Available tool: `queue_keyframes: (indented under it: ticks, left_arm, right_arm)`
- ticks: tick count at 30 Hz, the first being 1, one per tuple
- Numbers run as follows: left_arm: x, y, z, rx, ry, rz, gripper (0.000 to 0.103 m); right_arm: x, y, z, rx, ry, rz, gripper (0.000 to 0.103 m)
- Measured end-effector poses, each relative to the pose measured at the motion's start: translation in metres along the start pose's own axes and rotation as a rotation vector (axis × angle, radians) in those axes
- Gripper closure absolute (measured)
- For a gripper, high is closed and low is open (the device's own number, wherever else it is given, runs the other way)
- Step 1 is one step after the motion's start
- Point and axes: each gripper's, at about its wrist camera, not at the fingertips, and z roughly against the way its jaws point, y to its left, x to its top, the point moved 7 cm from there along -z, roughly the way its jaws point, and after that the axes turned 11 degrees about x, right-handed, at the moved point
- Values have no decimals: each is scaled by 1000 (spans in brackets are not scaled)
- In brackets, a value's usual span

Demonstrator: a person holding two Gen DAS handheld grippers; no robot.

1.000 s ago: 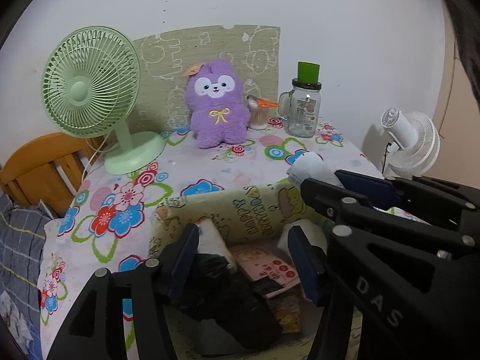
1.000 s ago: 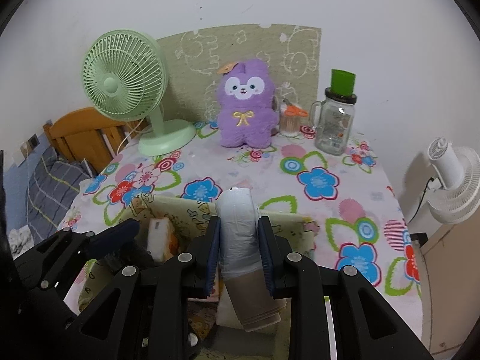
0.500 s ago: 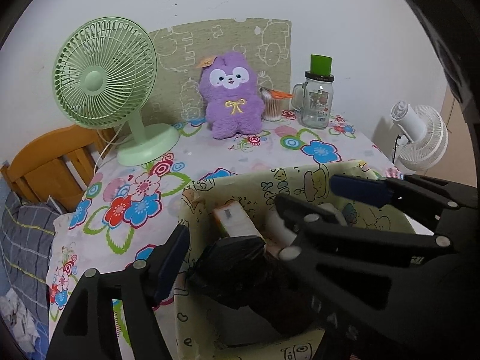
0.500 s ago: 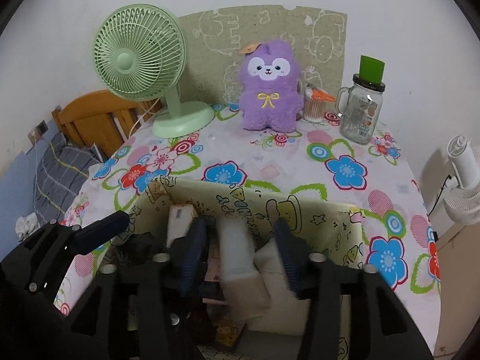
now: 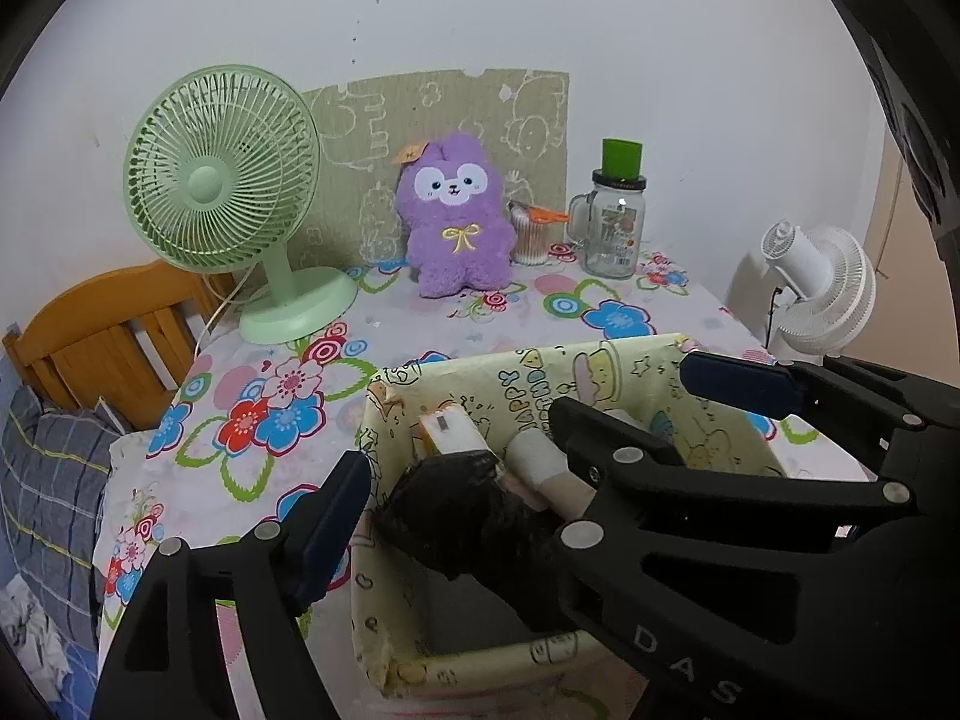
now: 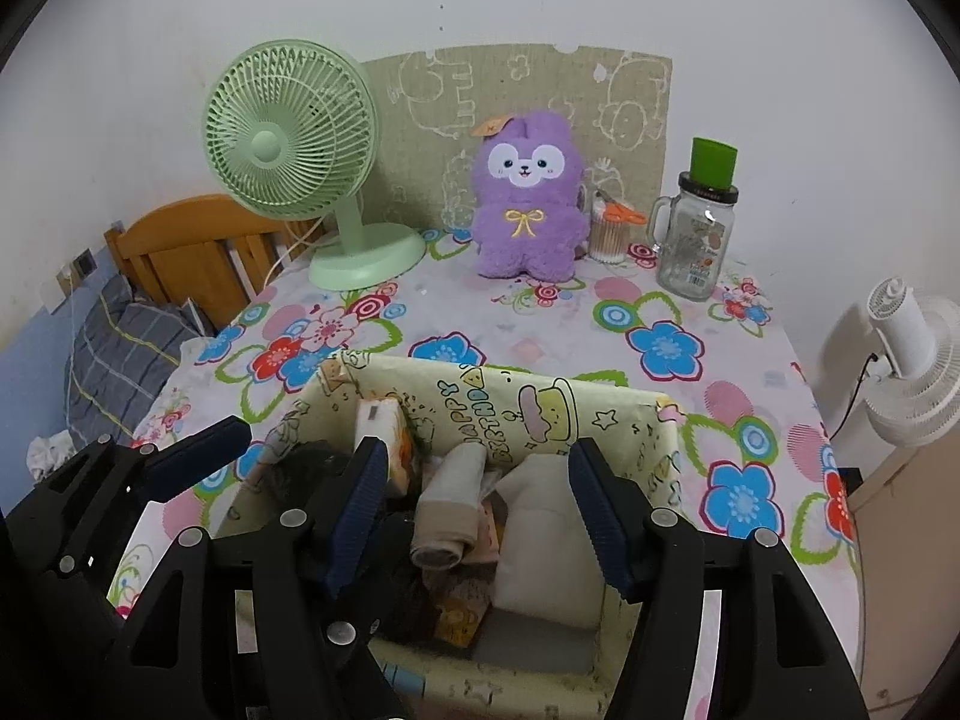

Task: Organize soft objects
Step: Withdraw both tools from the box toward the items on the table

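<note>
A cartoon-print box (image 5: 540, 384) (image 6: 480, 396) stands at the table's near edge. Inside lie a black soft bundle (image 5: 474, 516), a rolled grey-beige cloth (image 6: 444, 504) (image 5: 540, 462), a white bundle (image 6: 540, 516) and a white-orange tissue pack (image 5: 447, 432) (image 6: 381, 426). My left gripper (image 5: 450, 468) hangs over the box's left side, its jaws opening around the black bundle without touching it. My right gripper (image 6: 480, 504) is above the box's middle. Its jaws are opening too, with the roll and the white bundle lying loose between them. A purple plush (image 5: 457, 222) (image 6: 528, 198) sits upright at the back.
A green desk fan (image 5: 240, 210) stands back left. A glass jar with a green lid (image 5: 615, 222) and a cup of cotton swabs (image 5: 531, 237) stand back right. A white fan (image 5: 822, 288) is beyond the table's right edge. A wooden headboard (image 5: 102, 336) and plaid bedding lie left.
The right gripper let go of the grey roll, which now lies in the box. The left jaws spread off the black bundle. Both grippers drew back a little.
</note>
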Motion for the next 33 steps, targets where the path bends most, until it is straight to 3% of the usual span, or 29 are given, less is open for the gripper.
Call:
queue_keyframes:
  ticks: [20, 24, 33]
  left_arm:
    - [-9, -6, 59, -16, -92, -9, 16]
    - [-12, -6, 68, -15, -103, -10, 13]
    - [-24, -9, 87, -8, -119, -12, 10]
  right_arm:
    - [-15, 18, 63, -49, -78, 35, 36]
    - [-20, 23, 73, -51, -91, 37, 26]
    - [-33, 30, 96, -59, -118, 40, 21]
